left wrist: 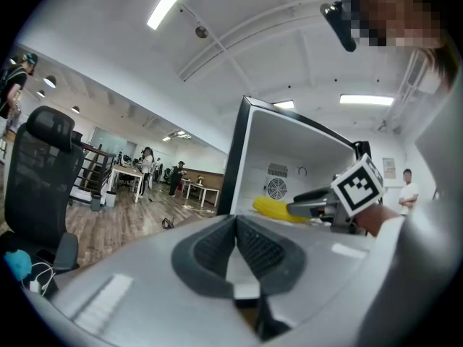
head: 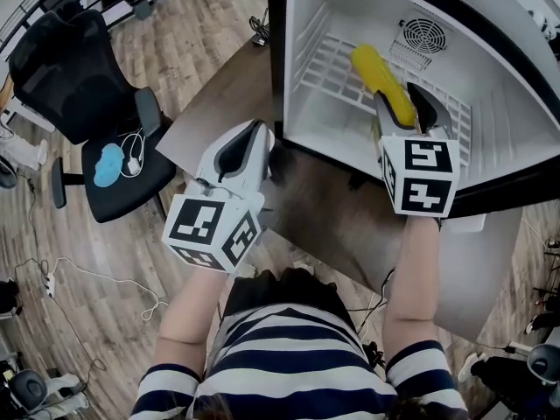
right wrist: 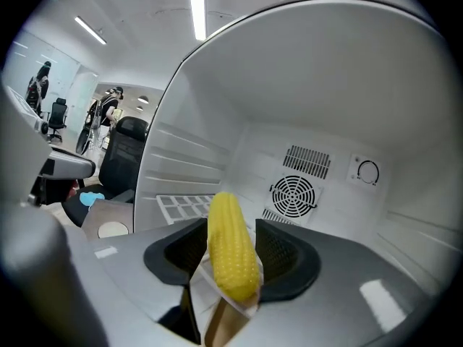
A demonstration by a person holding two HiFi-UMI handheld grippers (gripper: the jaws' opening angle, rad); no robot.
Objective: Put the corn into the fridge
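Release step, judged: the corn (head: 381, 79) rests on the fridge (head: 516, 138) shelf (head: 337, 70), loose between the right tool's (head: 398, 94) parted jaws. Next: withdraw straight back. The left tool (head: 256, 131) is closed and empty.

I get the head view from high up, looking steeply down on the open fridge (head: 350, 7) and the office chair (head: 70, 68). The left gripper view faces level toward the fridge from outside. The right gripper view looks in from its mouth, close up. All three share the corn (head: 382, 81) and rear fan (head: 423, 35).
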